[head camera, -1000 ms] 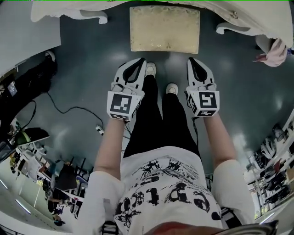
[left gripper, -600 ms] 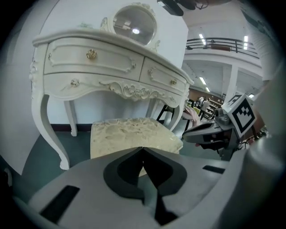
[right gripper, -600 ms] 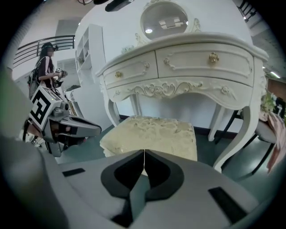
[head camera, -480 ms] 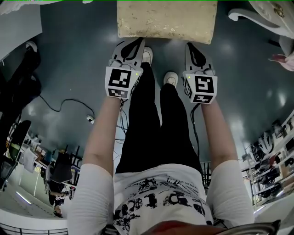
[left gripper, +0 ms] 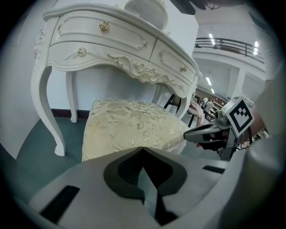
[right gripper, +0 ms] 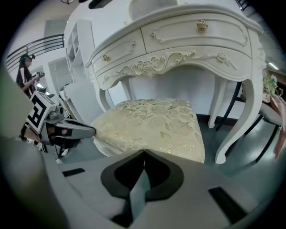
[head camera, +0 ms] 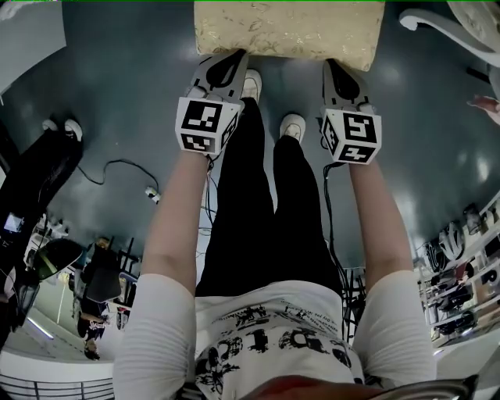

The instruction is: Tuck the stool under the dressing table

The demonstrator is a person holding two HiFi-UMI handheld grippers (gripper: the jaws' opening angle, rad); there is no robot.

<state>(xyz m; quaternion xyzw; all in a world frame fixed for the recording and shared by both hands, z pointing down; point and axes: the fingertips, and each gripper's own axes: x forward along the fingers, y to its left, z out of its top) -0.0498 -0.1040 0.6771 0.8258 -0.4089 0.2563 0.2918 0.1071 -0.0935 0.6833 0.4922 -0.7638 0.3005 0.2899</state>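
The stool (head camera: 289, 27), with a cream gold-patterned cushion, stands on the dark floor at the top of the head view. My left gripper (head camera: 233, 58) is shut, its tip at the left of the cushion's near edge. My right gripper (head camera: 333, 66) is shut too, its tip at the right of that edge. Whether the tips press on the cushion I cannot tell. In the left gripper view the stool (left gripper: 134, 125) sits just past the closed jaws (left gripper: 143, 148), partly under the white carved dressing table (left gripper: 111, 40). The right gripper view shows the same stool (right gripper: 156, 120) and dressing table (right gripper: 178, 40).
White curved table legs (left gripper: 49, 112) (right gripper: 237, 125) flank the stool. One table foot (head camera: 437, 23) shows at the top right. The person's shoes (head camera: 291, 126) stand between the grippers. A cable (head camera: 117, 168) and black equipment (head camera: 39, 172) lie at the left.
Both grippers have moved forward from short of the stool to its near edge. The person has stepped closer, and the stool now fills the top of the head view.
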